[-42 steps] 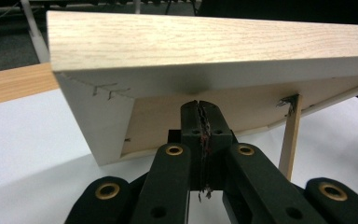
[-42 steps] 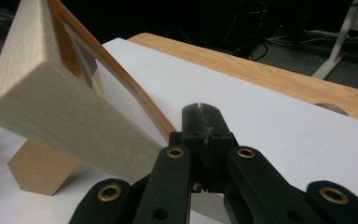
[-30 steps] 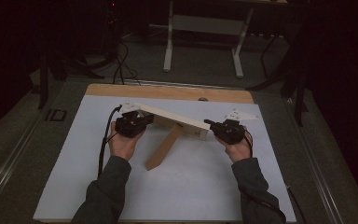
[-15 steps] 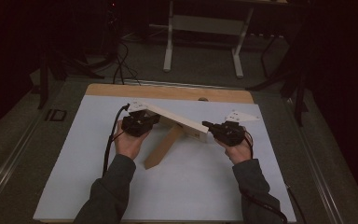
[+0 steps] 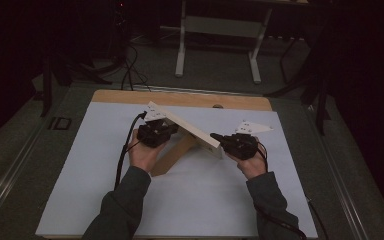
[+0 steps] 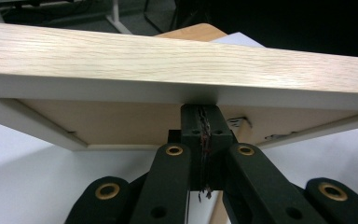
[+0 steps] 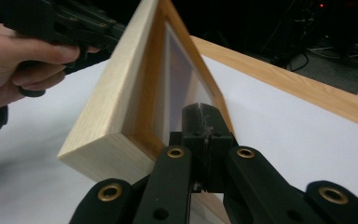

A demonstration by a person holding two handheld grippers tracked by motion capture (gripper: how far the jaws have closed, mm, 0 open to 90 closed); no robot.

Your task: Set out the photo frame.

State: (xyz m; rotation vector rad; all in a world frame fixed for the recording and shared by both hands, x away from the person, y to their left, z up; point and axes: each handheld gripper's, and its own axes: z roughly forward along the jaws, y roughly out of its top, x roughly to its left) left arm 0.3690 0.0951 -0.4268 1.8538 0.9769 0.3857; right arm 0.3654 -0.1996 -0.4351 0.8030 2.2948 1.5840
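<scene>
A light wooden picture frame (image 5: pixel 185 126) stands tilted on its edge across the white mat (image 5: pixel 205 200). My left gripper (image 5: pixel 171 129) is at the frame's left end on the person's side. In the left gripper view my left gripper (image 6: pixel 200 112) is shut, its tips up against the brown backing under the frame's long rail (image 6: pixel 168 60). My right gripper (image 5: pixel 215 136) meets the frame's right end. In the right gripper view my right gripper (image 7: pixel 200 109) is also shut, its tips against the inner rim of the frame (image 7: pixel 116 107) by the glass. Nothing shows between either pair of jaws.
A tan strip (image 5: pixel 170 159) runs from under the frame toward the person. The mat lies on a wooden tabletop (image 5: pixel 180 98). A metal stand (image 5: pixel 217 30) and cables (image 5: pixel 127 65) are on the dark floor beyond the table.
My left hand has slid a little to the right along the frame, and the frame's left end has shifted with it. The right hand has stayed put.
</scene>
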